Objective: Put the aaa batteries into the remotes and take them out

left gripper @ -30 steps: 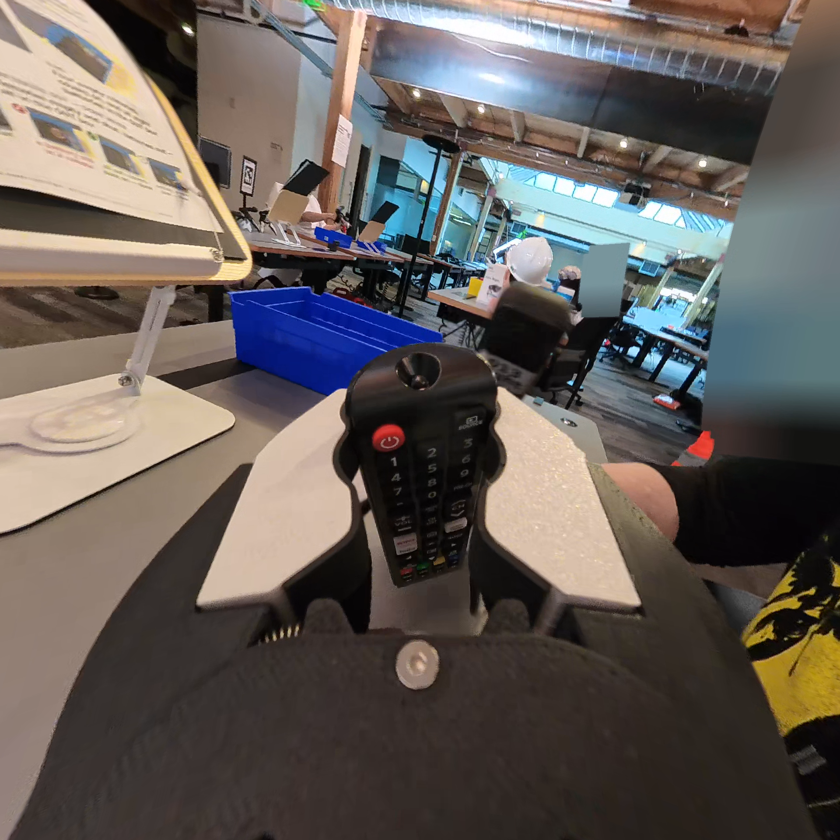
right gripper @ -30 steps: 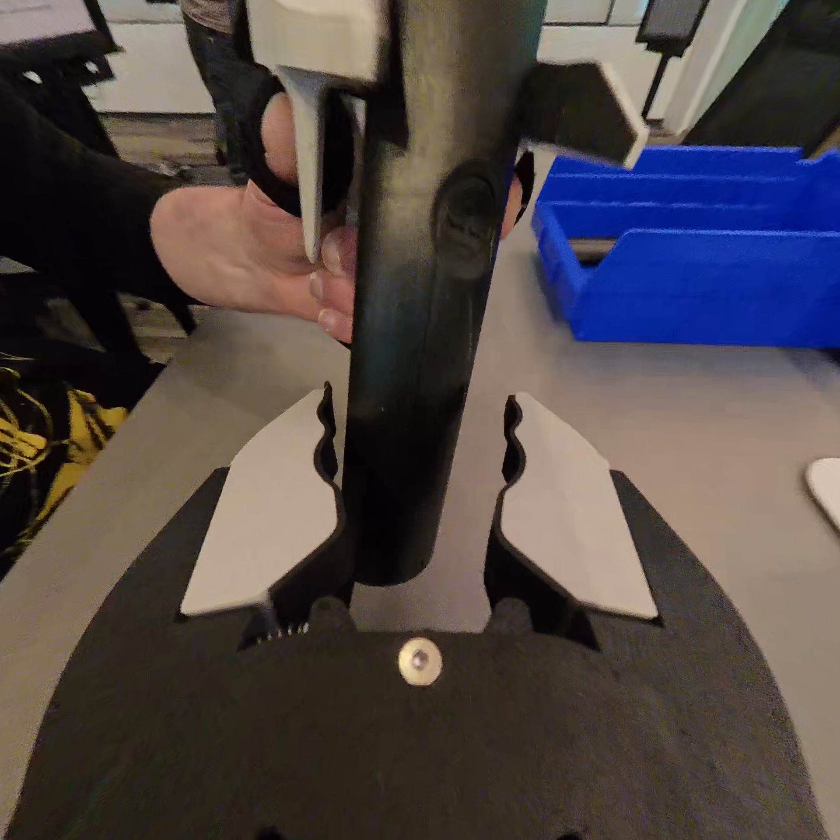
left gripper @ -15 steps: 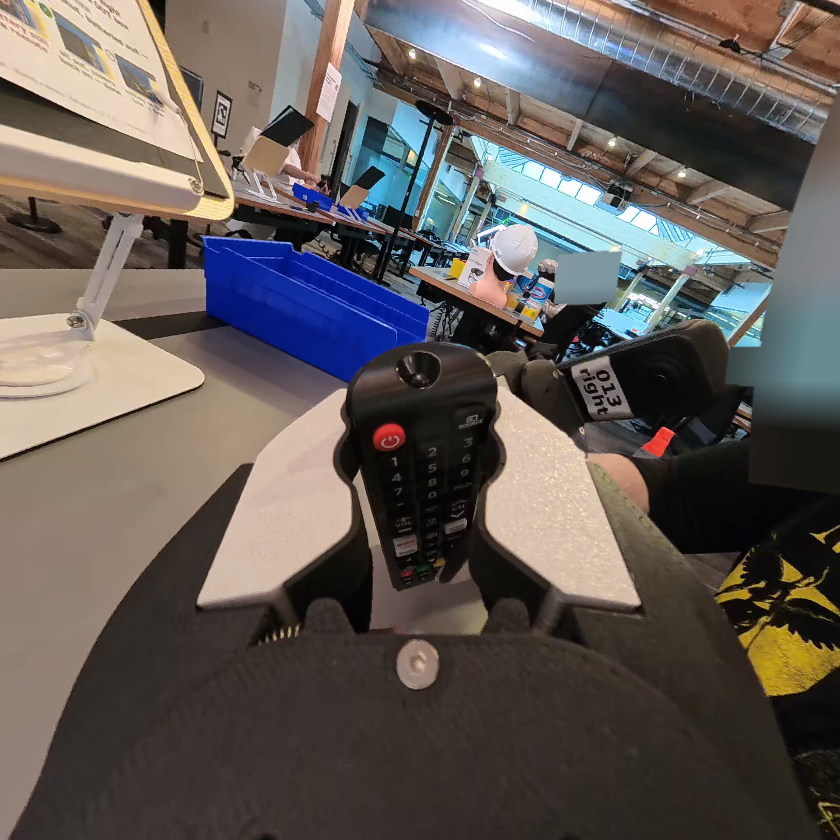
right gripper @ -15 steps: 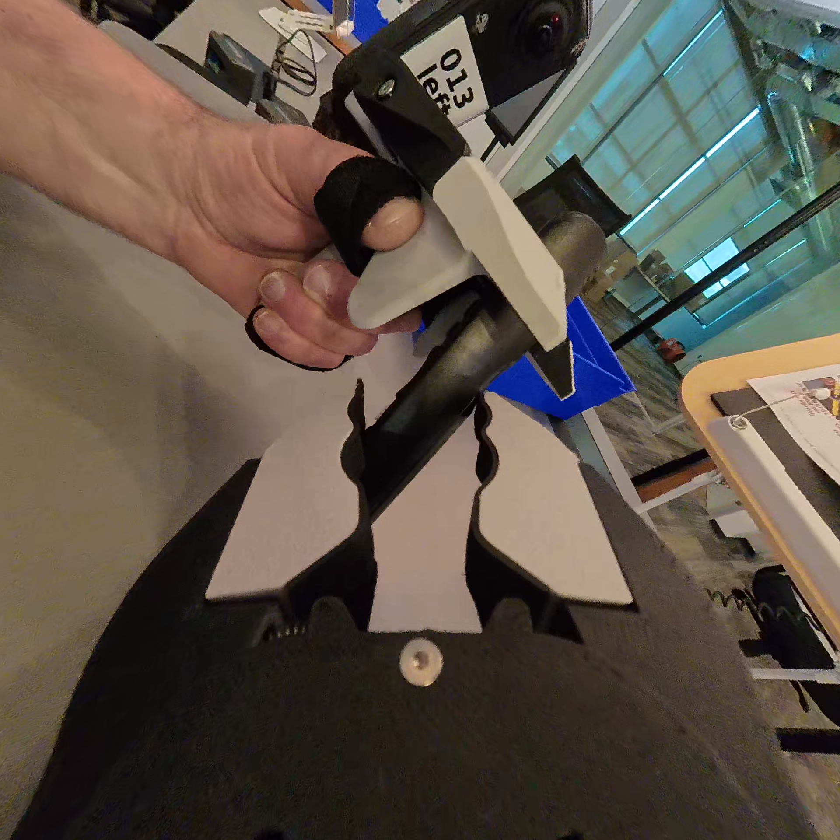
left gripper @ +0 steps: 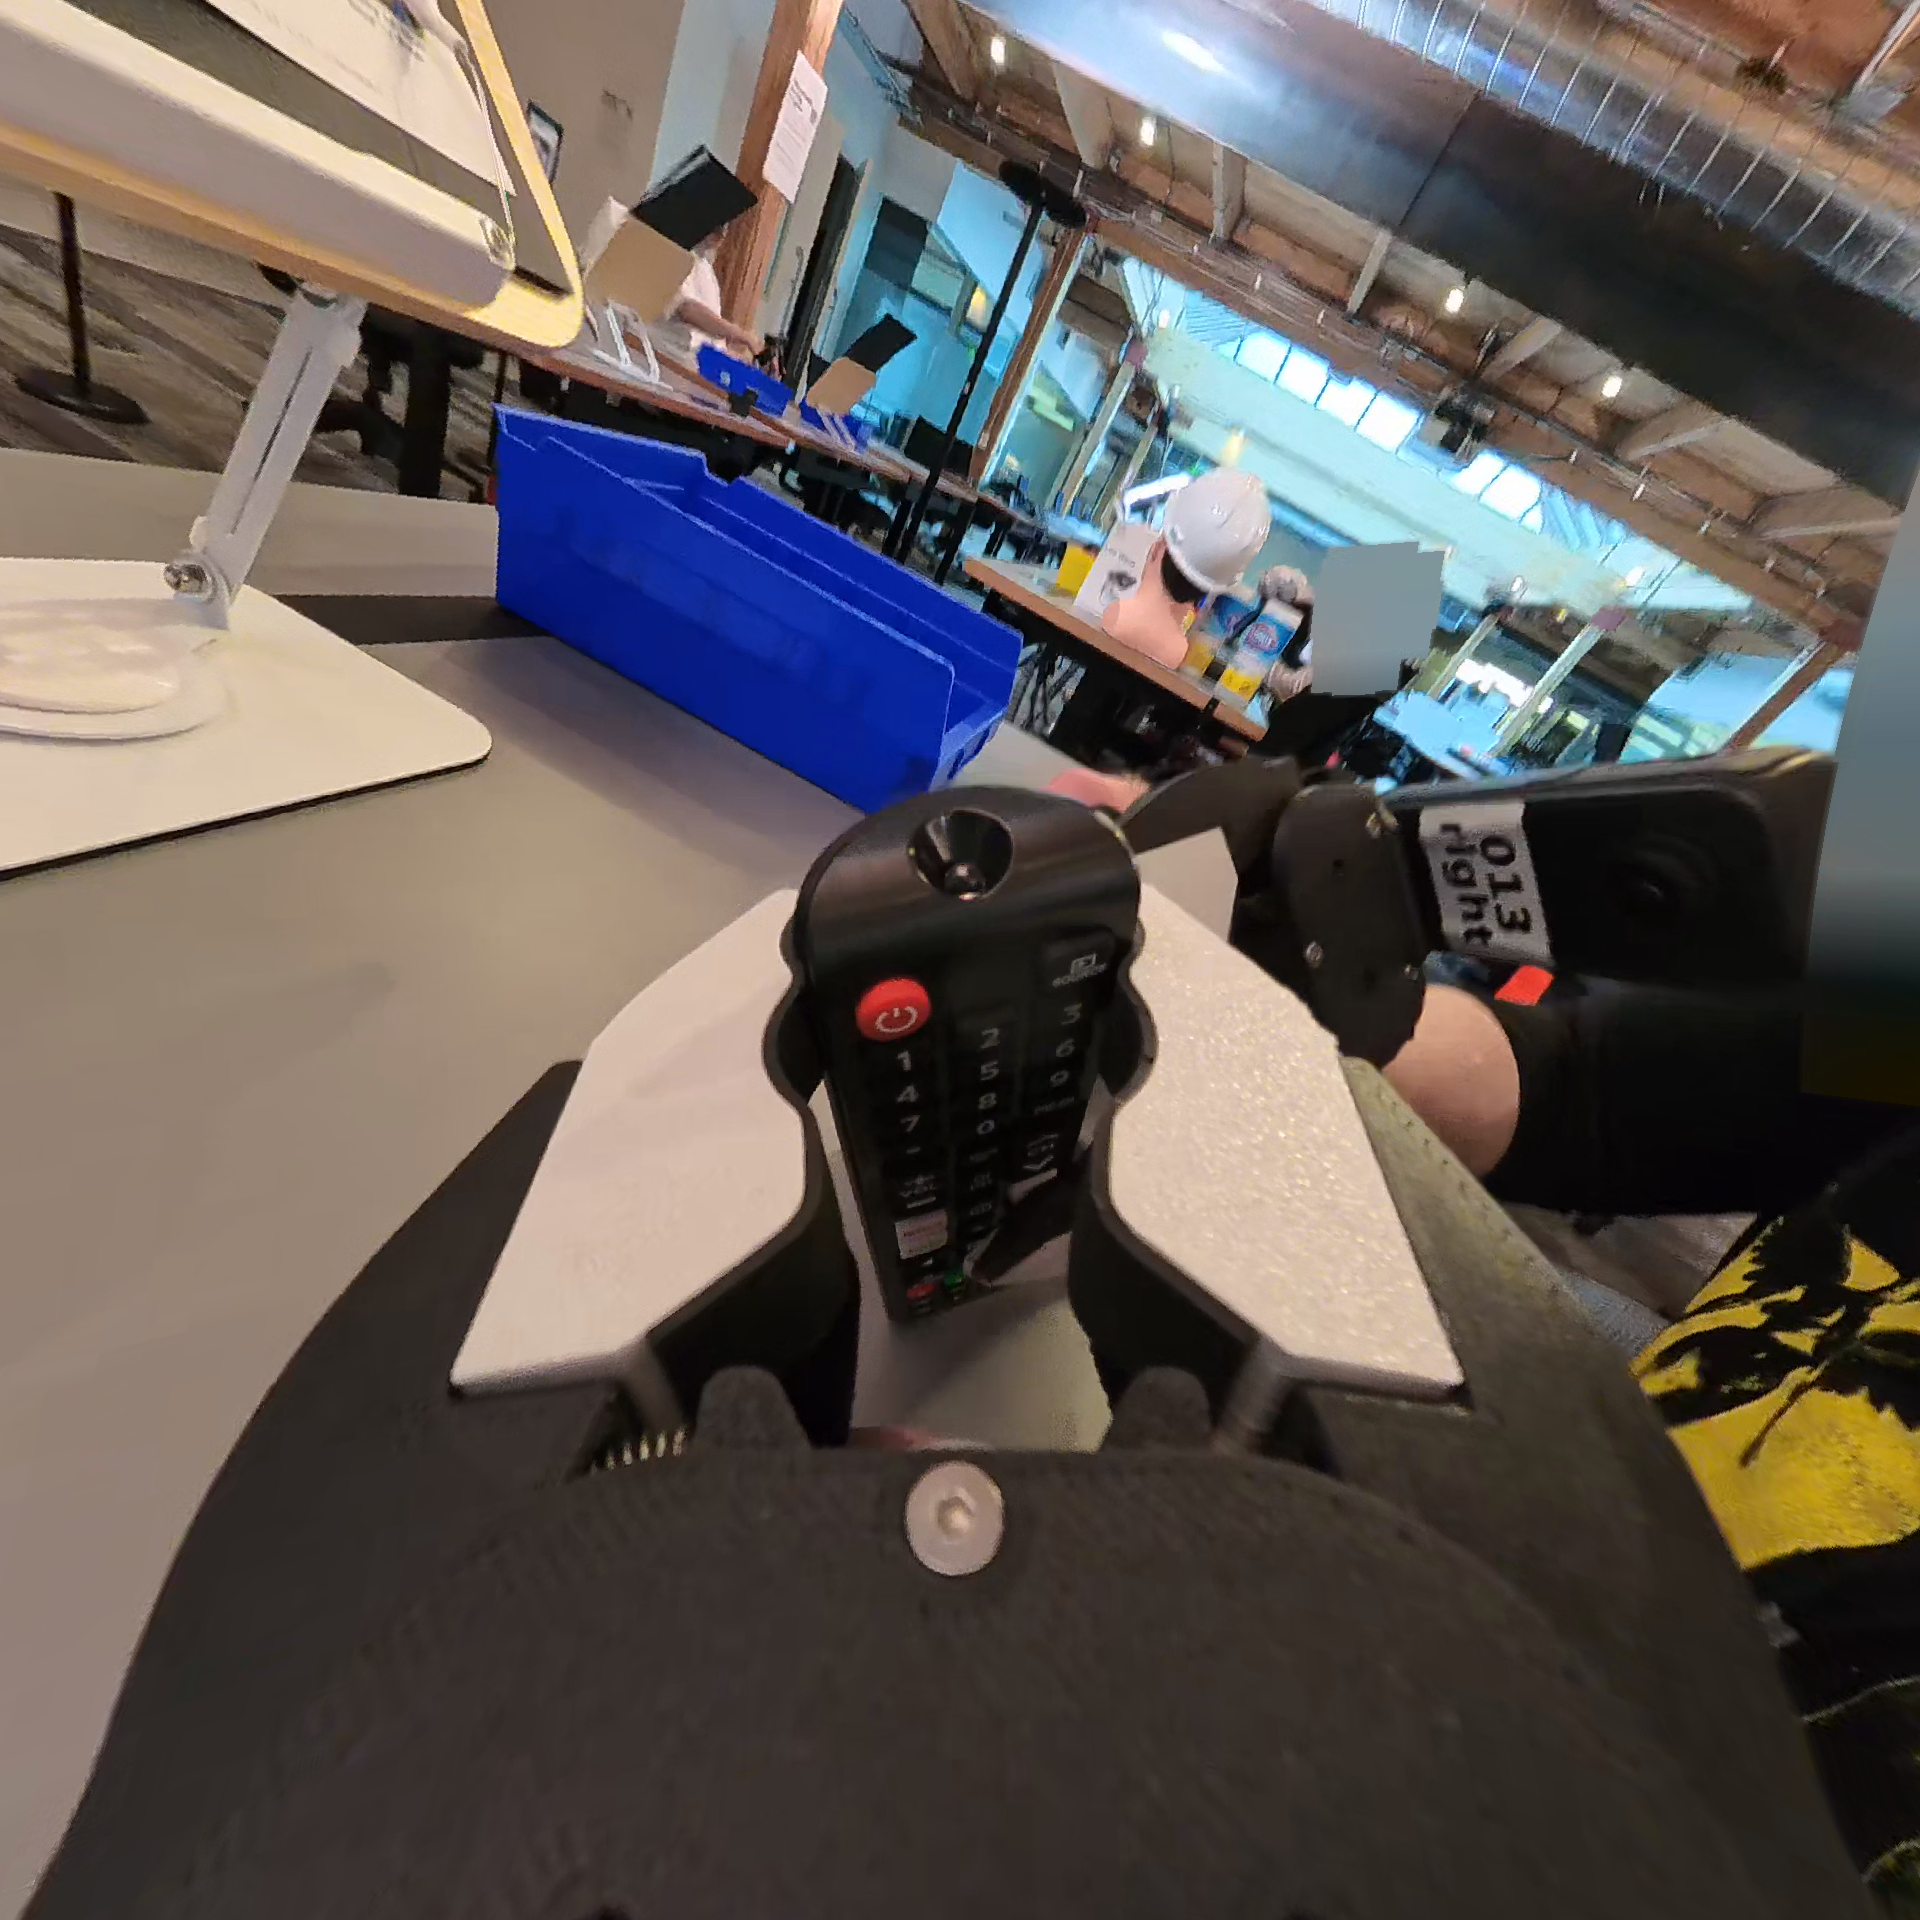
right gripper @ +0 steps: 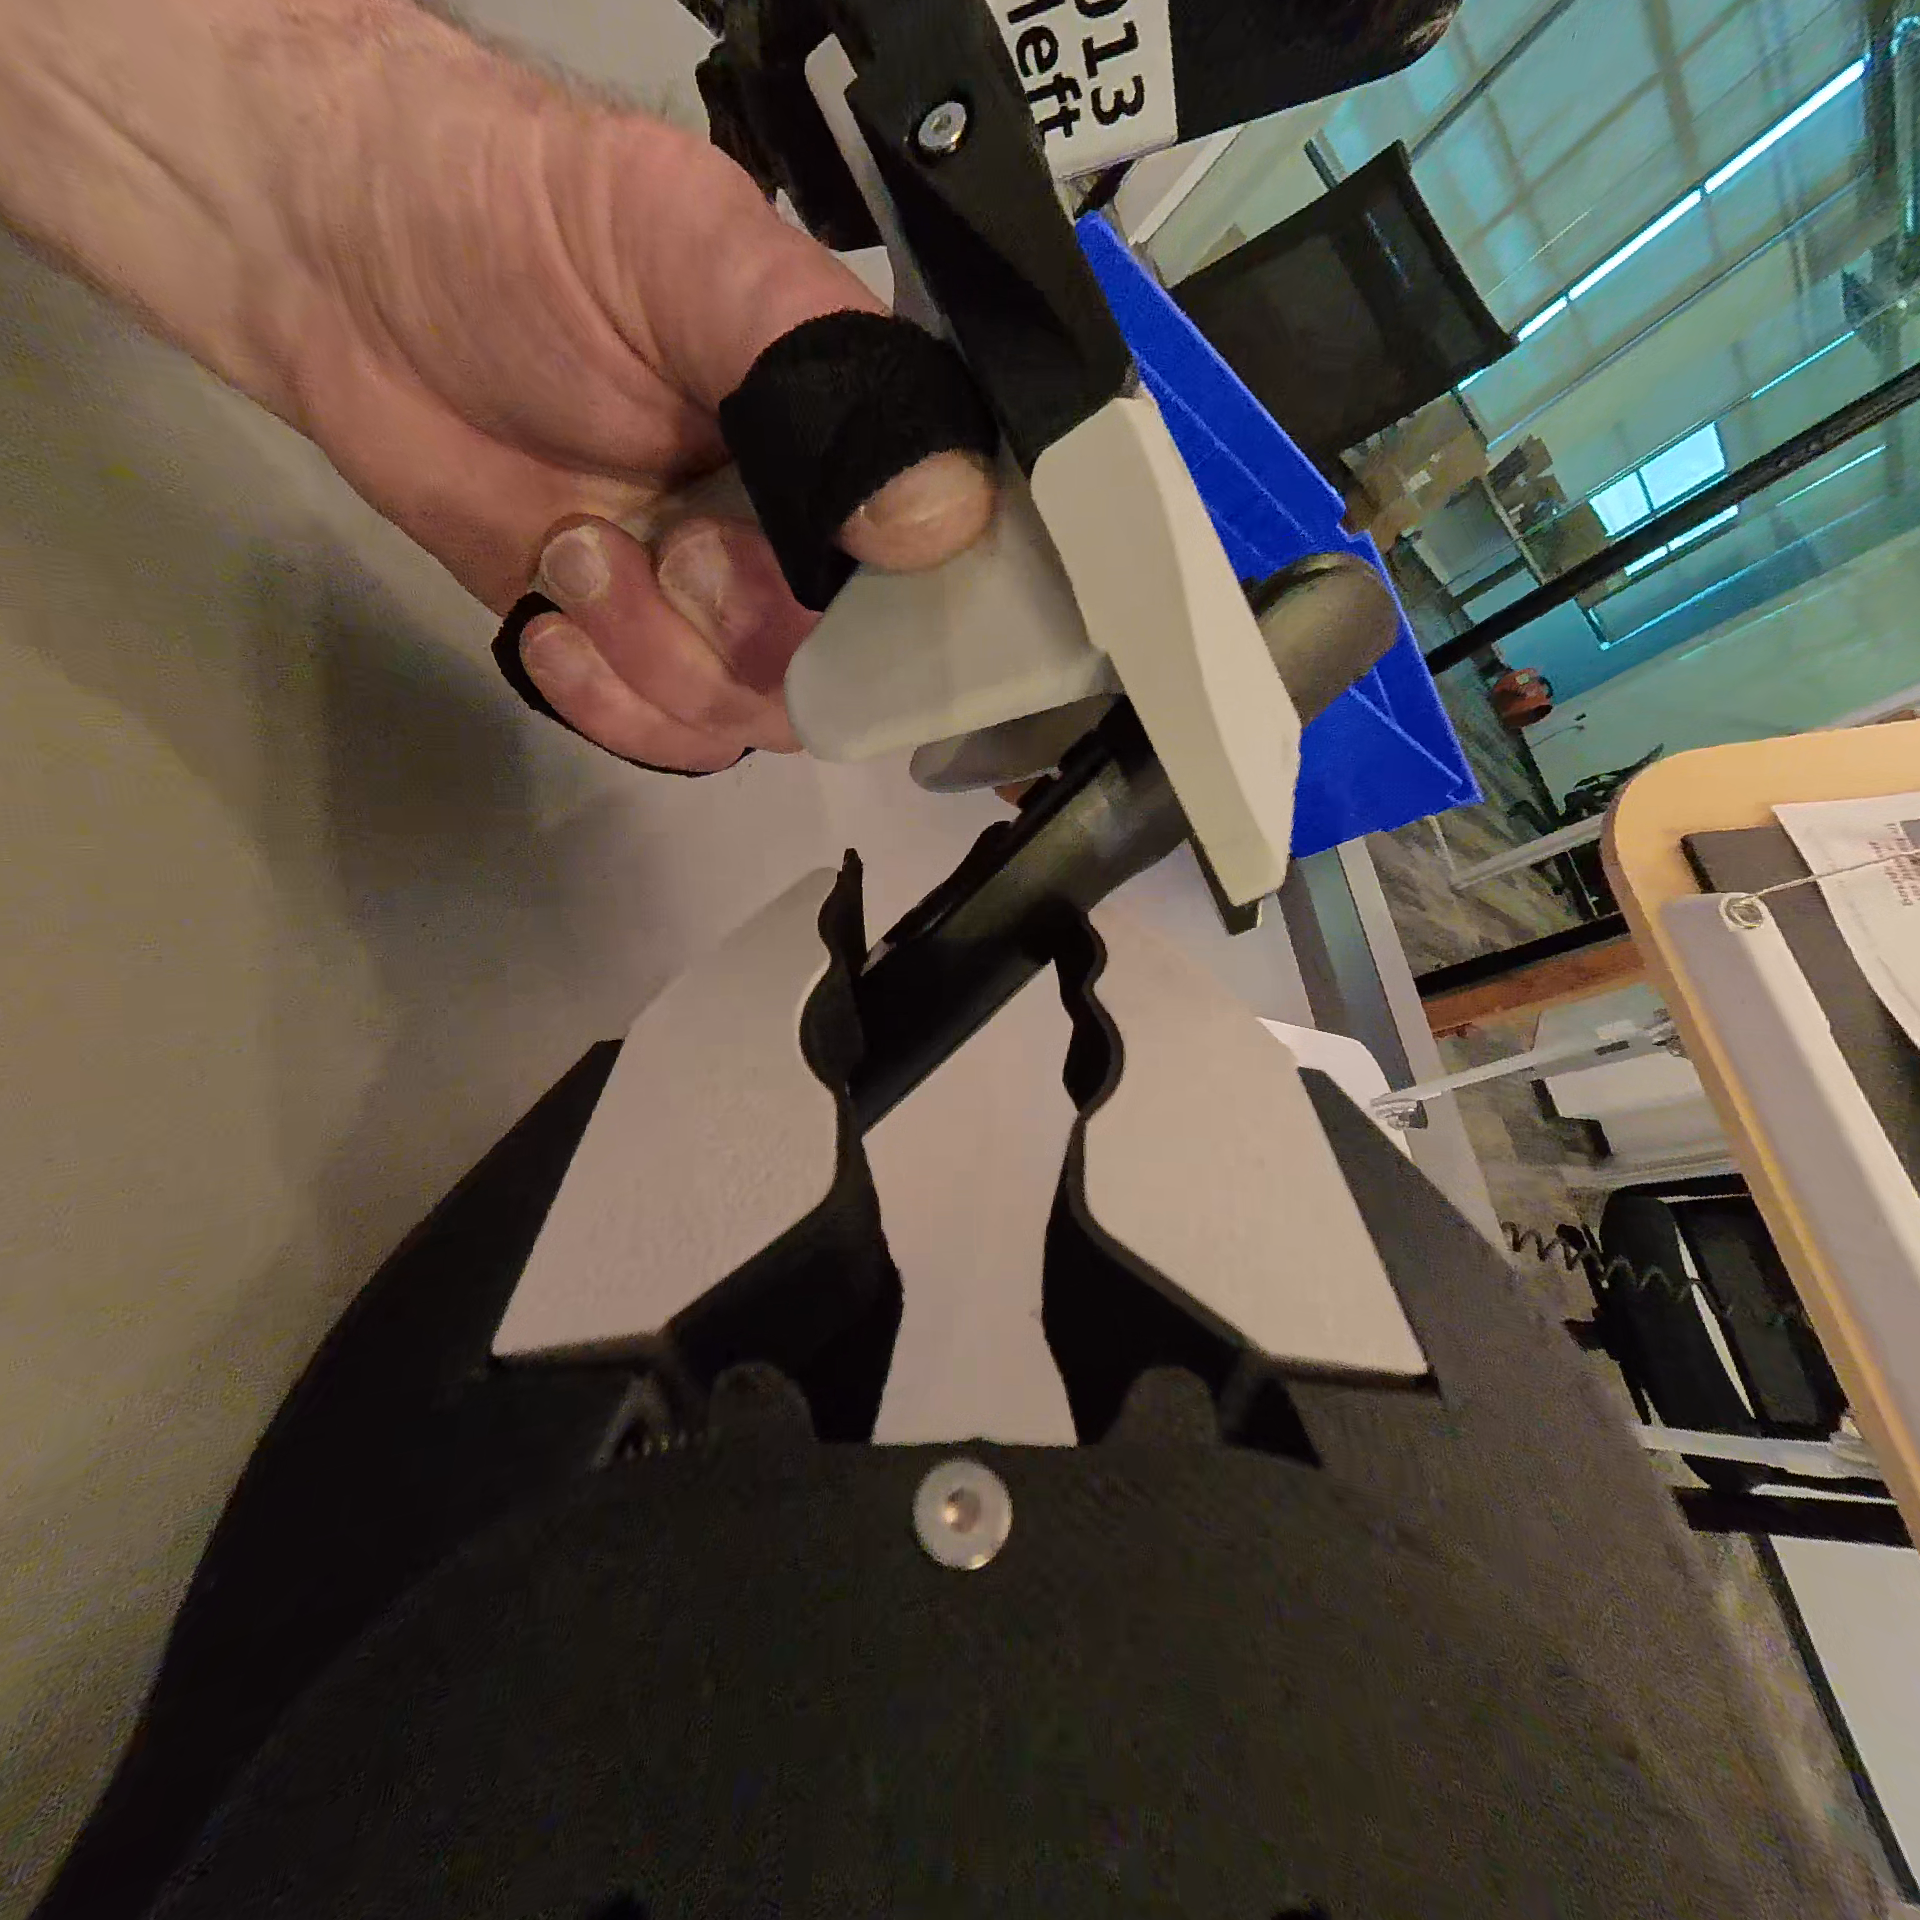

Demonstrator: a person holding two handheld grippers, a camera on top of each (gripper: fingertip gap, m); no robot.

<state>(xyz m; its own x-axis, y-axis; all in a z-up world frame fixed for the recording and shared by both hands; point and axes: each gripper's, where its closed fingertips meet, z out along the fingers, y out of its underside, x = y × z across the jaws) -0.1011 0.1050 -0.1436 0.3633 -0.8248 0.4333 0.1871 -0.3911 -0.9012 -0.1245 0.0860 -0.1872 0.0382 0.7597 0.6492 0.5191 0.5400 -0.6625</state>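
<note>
A black remote (left gripper: 961,1039) with a red power button stands between the fingers of my left gripper (left gripper: 961,935), which is shut on it, buttons toward the camera, above the grey table (left gripper: 312,987). In the right wrist view the remote's plain back (right gripper: 1122,831) runs diagonally from the left gripper's white fingers (right gripper: 1164,623) down into my right gripper (right gripper: 961,997). The right jaws are closed in on the remote's lower end and touch it on both sides. A thin seam shows along the back there. No batteries are in view. The right gripper (left gripper: 1455,904) also shows beside the remote in the left wrist view.
A blue bin (left gripper: 727,623) stands on the table behind the remote; it also shows in the right wrist view (right gripper: 1299,540). A white stand base (left gripper: 208,707) carries a tilted wooden board with papers (right gripper: 1766,935). A bare hand (right gripper: 520,364) holds the left gripper. Desks and people fill the background.
My right gripper has rolled and shifted along the remote's back to its lower end, and its jaws have narrowed from wide open onto it. The left gripper has tilted, still holding the remote.
</note>
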